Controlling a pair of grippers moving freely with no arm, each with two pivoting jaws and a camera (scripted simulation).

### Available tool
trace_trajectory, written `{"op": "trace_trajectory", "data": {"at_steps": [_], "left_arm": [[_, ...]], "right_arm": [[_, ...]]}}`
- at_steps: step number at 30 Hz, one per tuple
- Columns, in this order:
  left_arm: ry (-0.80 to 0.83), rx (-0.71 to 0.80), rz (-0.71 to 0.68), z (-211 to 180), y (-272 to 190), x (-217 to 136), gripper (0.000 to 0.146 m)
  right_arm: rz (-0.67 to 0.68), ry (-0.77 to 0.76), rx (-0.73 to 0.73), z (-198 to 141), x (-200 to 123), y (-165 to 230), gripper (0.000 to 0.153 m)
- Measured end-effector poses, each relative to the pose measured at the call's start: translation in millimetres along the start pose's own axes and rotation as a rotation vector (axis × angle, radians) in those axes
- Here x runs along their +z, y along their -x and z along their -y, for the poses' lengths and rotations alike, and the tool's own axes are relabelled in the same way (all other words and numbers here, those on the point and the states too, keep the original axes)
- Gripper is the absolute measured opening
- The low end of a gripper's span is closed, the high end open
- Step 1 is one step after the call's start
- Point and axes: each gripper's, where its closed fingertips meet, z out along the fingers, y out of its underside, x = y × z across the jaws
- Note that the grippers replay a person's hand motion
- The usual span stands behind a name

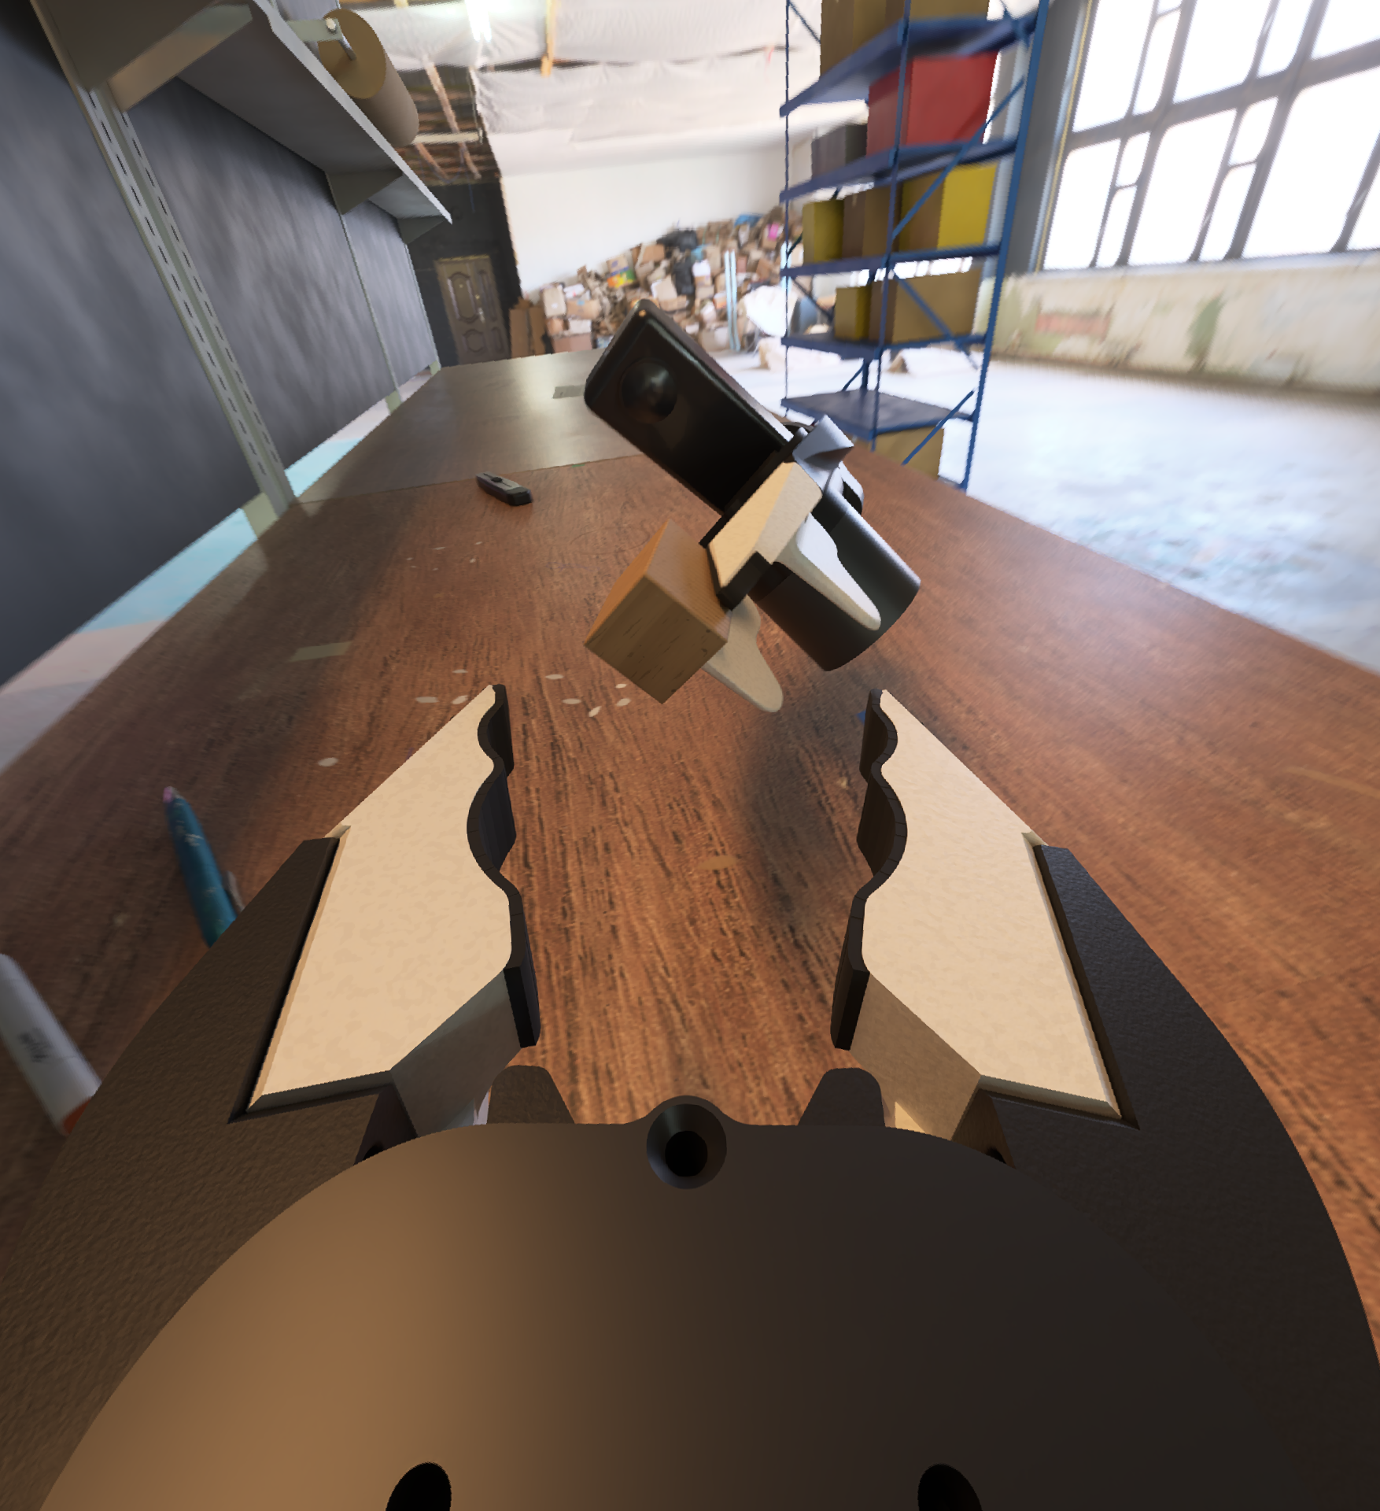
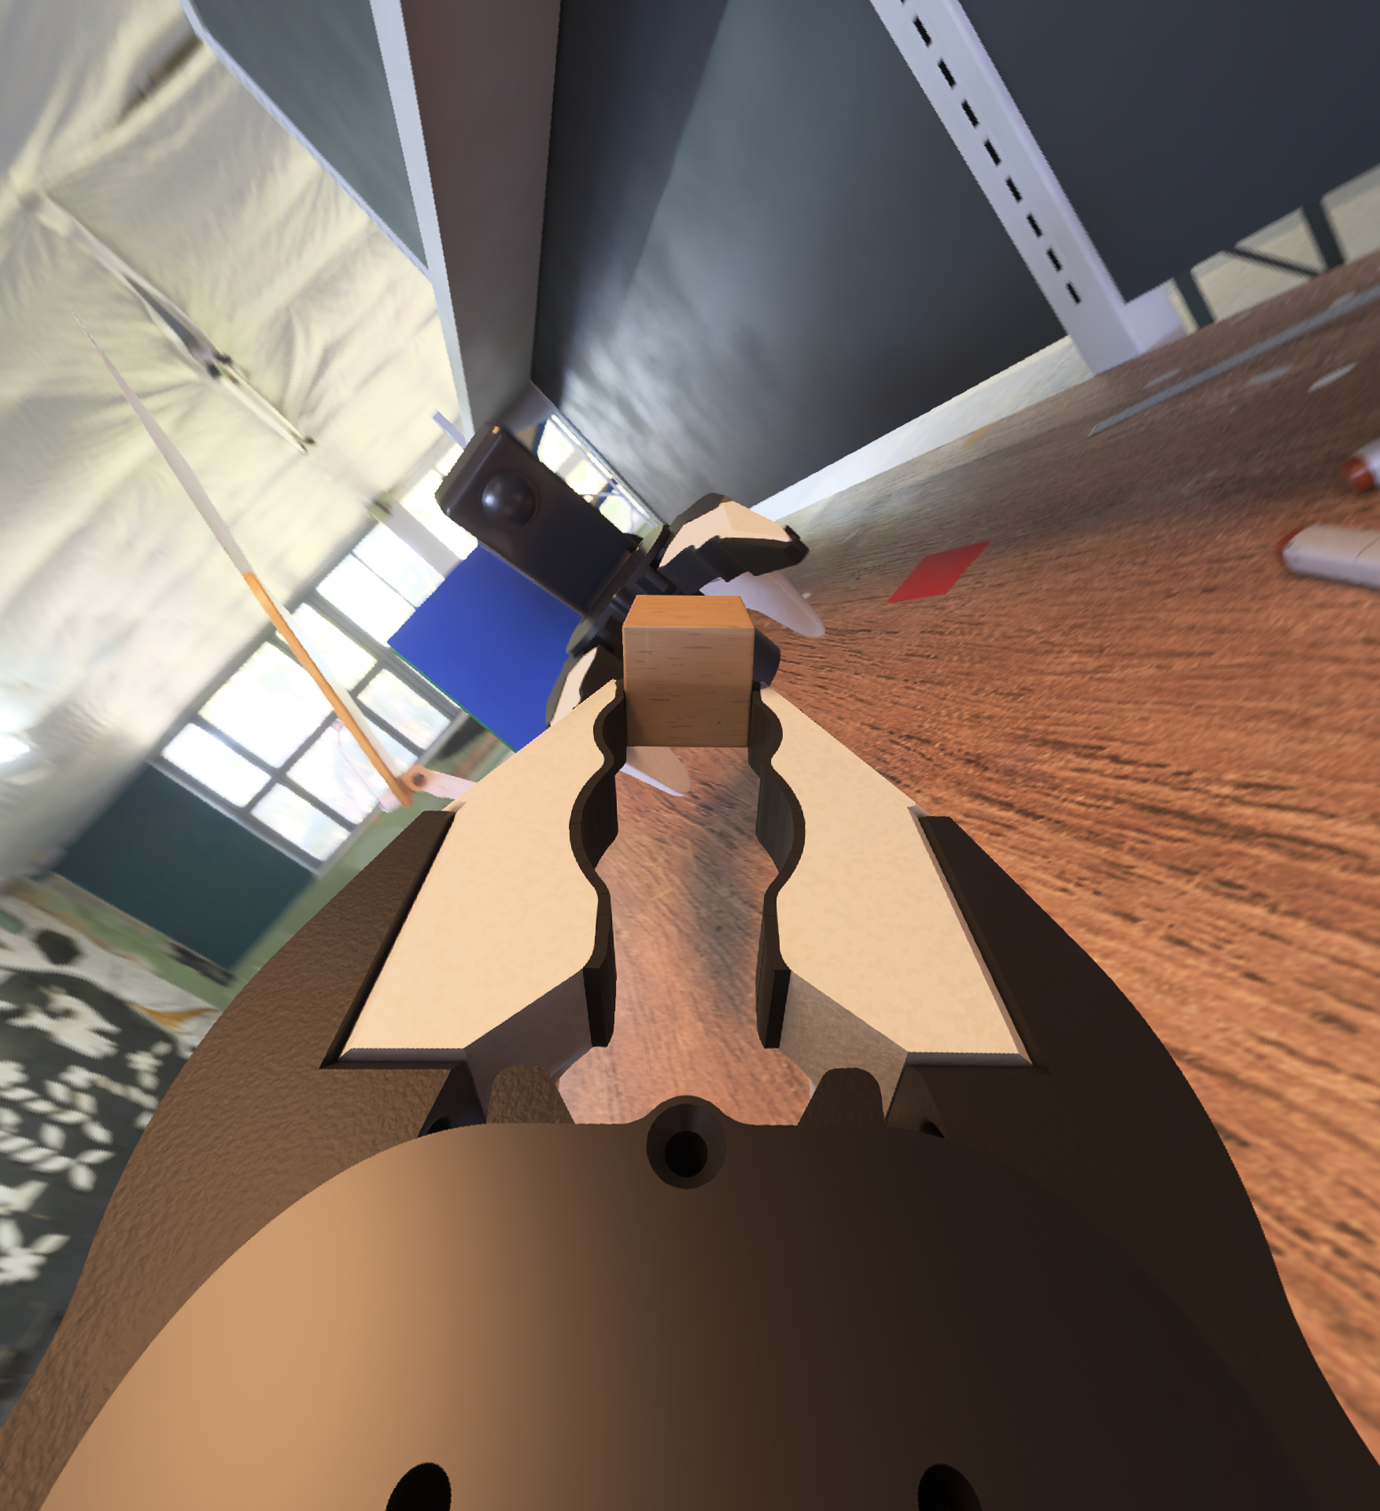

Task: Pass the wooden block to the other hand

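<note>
**A:** While the left gripper [image 1: 683, 711] hangs over the wooden table [image 1: 1079, 818] with its jaws spread wide and nothing between them, run me along from the left edge.

**B:** Near the left edge lies a white marker [image 1: 29, 1038] with an orange tip and dark print on its barrel, which I'll leave unread. Just beyond it there's a blue pen [image 1: 196, 867]. Farther up the table, towards the far end, sits a small dark object [image 1: 504, 488], too small to identify.

**A:** And the wooden block [image 1: 658, 625]?

**B:** Up in the air above the middle of the table, clear of the surface. It's a pale cube, fine grain on its faces, one side shaded a warmer orange-brown, with no markings. The right gripper [image 1: 744, 654] has its jaws clamped on it, fingers angled down towards the left gripper.

**A:** From the right wrist?

**B:** The block [image 2: 687, 683] sits squarely between the fingertips [image 2: 601, 711], pinched at its two sides. The left gripper [image 2: 719, 572] shows behind it, just beyond the block.
</note>
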Motion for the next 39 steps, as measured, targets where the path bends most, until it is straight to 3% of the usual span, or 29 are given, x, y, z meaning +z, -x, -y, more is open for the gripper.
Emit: {"op": "trace_trajectory", "data": {"at_steps": [6,11,17,20,24,26,30,39], "left_arm": [[-0.09,-0.206,-0.083,5.4,3.2,-4.4,0.087],[-0.133,-0.314,-0.133,8.2,4.4,-7.3,0.085],[-0.168,-0.488,-0.248,13.0,-1.2,-9.7,0.071],[-0.169,-0.712,-0.374,12.9,-7.1,-9.1,0.067],[-0.228,-1.087,-0.604,14.8,-13.0,-9.3,0.063],[-0.245,-1.194,-0.664,12.2,-14.5,-8.0,0.059],[-0.231,-1.239,-0.719,9.9,-21.9,-4.8,0.049],[-0.183,-1.129,-0.71,9.8,-37.1,0.3,0.028]], "right_arm": [[-0.041,0.017,-0.26,2.6,1.7,11.2,0.029],[-0.038,0.024,-0.377,1.8,3.9,19.4,0.029],[-0.082,0.018,-0.538,4.9,2.0,20.8,0.029],[-0.114,0.046,-0.686,2.9,2.7,21.9,0.029],[-0.194,0.141,-0.999,-5.1,5.8,22.4,0.029],[-0.25,0.169,-1.135,-7.5,7.2,21.7,0.029],[-0.311,0.217,-1.248,-12.5,9.4,16.3,0.029],[-0.328,0.263,-1.356,-19.4,12.6,15.9,0.029]]}}
